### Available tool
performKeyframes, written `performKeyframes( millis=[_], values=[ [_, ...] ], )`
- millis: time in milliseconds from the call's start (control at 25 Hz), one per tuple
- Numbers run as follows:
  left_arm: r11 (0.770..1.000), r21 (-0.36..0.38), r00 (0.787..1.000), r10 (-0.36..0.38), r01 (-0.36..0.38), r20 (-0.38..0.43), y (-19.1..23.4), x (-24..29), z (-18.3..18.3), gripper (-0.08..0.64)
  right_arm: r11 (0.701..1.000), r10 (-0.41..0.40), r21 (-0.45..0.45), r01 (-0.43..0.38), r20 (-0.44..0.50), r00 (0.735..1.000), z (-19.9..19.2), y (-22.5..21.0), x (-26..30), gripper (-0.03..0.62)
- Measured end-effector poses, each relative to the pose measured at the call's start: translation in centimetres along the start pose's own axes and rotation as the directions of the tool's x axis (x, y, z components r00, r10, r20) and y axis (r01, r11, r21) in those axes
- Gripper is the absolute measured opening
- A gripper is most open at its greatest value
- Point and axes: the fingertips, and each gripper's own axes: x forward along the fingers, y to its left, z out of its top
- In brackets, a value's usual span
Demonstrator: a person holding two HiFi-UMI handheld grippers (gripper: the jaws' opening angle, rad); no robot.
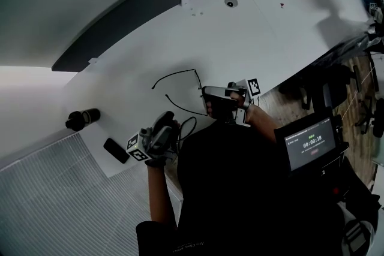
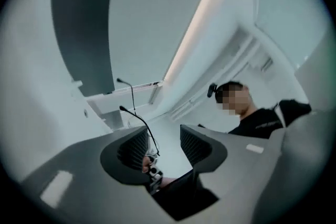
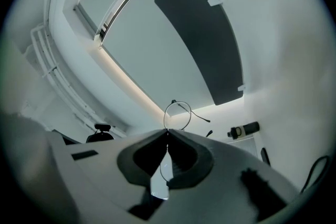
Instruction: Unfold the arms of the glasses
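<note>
The glasses (image 1: 178, 72) are a thin black wire frame held up over the white table (image 1: 270, 15), with both arms swung out to the left. My right gripper (image 1: 206, 100) is shut on the front of the frame. In the right gripper view one lens rim (image 3: 165, 117) stands just above the closed tips (image 3: 168, 134), and an arm (image 3: 199, 116) trails off to the right. My left gripper (image 1: 170, 119) sits below and to the left. Its jaws stand open (image 2: 164, 144). One glasses arm (image 2: 137, 120) runs between them, close to the left pad (image 2: 134, 148).
A black cylinder (image 1: 83, 119) and a flat black object (image 1: 116, 150) lie at the table's left end, on and beside a pale sheet. A small screen with a timer (image 1: 310, 144) stands to my right. A dark panel (image 1: 138, 15) runs along the table's far side.
</note>
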Motion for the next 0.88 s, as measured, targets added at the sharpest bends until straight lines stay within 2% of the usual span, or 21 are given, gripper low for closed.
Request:
performKeyframes(
  millis=[40,80,240,400,480,720,880],
  values=[
    [0.996,-0.075,0.999,-0.045,0.047,0.027,0.3,0.2,-0.1,0.183,1.000,0.004,-0.004,-0.004,-0.010,1.000,-0.1,0.0,0.2,0.011],
    [0.990,-0.120,0.997,-0.064,0.069,0.041,0.8,0.5,-0.2,0.184,1.000,0.006,-0.004,-0.006,-0.019,1.000,-0.2,-0.1,0.5,0.009],
    [0.980,-0.177,0.996,-0.090,0.091,0.014,1.7,2.3,-1.0,0.207,1.000,0.008,0.013,-0.008,-0.031,0.999,-0.6,-0.3,1.0,0.011],
    [0.979,-0.152,0.988,-0.121,0.135,0.096,0.9,2.6,0.4,0.206,1.000,-0.018,0.013,0.018,-0.029,0.999,-0.6,-1.0,0.7,0.011],
    [0.981,-0.128,0.985,-0.130,0.144,0.111,0.2,2.4,0.9,0.206,1.000,-0.015,0.017,0.015,-0.009,1.000,-0.3,-1.0,0.6,0.009],
    [0.984,-0.098,0.988,-0.142,0.148,0.062,-0.9,1.3,0.4,0.206,1.000,-0.015,0.017,0.015,0.004,1.000,0.1,-0.9,0.6,0.011],
    [0.980,-0.059,0.982,-0.186,0.188,0.034,-2.2,0.7,0.0,0.202,0.999,-0.034,0.002,0.034,0.006,0.999,0.2,-1.2,0.5,0.011]
  ],
)
